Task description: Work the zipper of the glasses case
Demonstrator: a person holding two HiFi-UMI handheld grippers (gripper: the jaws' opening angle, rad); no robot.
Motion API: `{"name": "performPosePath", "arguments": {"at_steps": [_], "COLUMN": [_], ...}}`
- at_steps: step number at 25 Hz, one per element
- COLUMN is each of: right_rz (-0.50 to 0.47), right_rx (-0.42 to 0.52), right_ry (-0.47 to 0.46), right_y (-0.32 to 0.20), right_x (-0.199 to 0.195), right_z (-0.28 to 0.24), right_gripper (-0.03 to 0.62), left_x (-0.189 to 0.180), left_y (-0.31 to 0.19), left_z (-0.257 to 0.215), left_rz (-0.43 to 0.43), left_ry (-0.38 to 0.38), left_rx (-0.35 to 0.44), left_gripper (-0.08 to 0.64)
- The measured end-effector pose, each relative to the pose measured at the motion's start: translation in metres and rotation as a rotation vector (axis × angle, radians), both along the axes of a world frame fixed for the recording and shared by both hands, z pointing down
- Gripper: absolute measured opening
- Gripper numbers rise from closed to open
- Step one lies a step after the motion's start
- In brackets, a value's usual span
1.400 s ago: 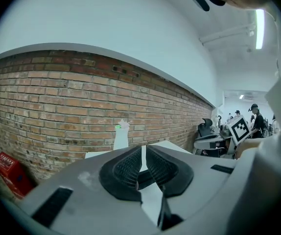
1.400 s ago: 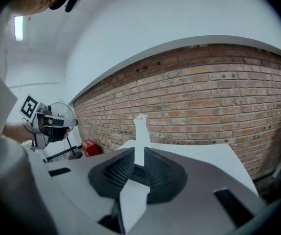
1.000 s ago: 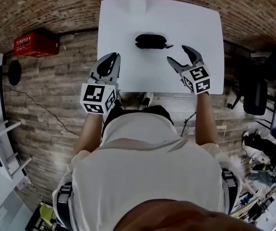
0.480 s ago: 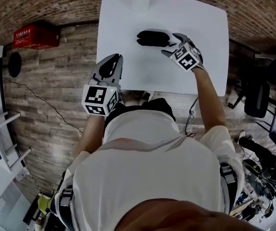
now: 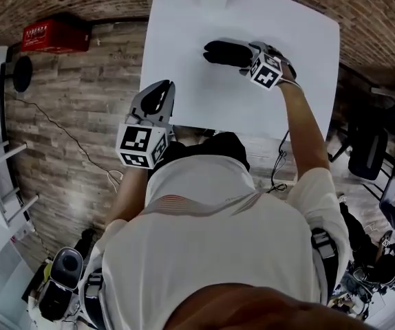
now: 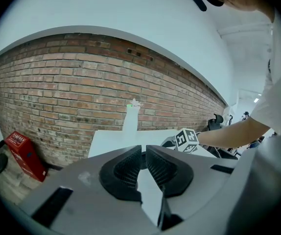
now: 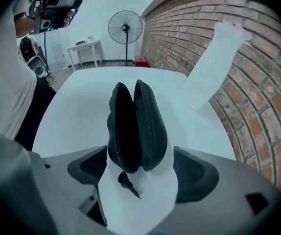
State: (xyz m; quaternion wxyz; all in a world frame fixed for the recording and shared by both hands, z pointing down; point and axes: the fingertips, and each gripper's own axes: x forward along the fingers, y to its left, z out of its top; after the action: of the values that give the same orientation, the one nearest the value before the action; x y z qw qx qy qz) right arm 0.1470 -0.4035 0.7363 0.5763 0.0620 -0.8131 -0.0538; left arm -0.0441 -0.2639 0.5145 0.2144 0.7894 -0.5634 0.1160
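The black glasses case lies on the white table, its zipper partly undone so the two halves gape. In the right gripper view the case runs away from me, and its zipper pull rests on the table by the near end. My right gripper points steeply down over the case's right end. Its jaws have just been opening and stand wide, with that end between the pads but not pressed. My left gripper hovers at the table's near left edge, shut and empty.
A tall white cylinder stands at the table's far edge by the brick wall. A red box sits on the wood floor to the left. A fan and a person holding a camera are beyond the table.
My right gripper has swung from the table's front right forward and down onto the case's right end, tipping downward with its jaws spreading wider. The left gripper has sunk slightly.
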Motion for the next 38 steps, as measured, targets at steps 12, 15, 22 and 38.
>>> {"name": "performPosePath", "arguments": {"at_steps": [12, 15, 22, 38], "right_rz": [-0.087, -0.078, 0.018, 0.521], "right_rx": [0.003, 0.023, 0.053, 0.124], "right_ry": [0.038, 0.041, -0.05, -0.719], "right_y": [0.003, 0.004, 0.006, 0.041], "right_x": [-0.017, -0.017, -0.025, -0.043], "right_z": [-0.002, -0.004, -0.03, -0.236], "right_gripper": [0.327, 0.308, 0.304, 0.302], "left_x": [-0.009, -0.01, -0.015, -0.028], "left_y": [0.001, 0.0, -0.004, -0.017], "left_z": [0.001, 0.001, -0.008, -0.073], "left_rz": [-0.029, -0.023, 0.008, 0.155], "left_ry": [0.008, 0.009, 0.016, 0.058], "left_rx": [-0.003, 0.0, 0.025, 0.18], "left_gripper": [0.037, 0.037, 0.037, 0.037]}}
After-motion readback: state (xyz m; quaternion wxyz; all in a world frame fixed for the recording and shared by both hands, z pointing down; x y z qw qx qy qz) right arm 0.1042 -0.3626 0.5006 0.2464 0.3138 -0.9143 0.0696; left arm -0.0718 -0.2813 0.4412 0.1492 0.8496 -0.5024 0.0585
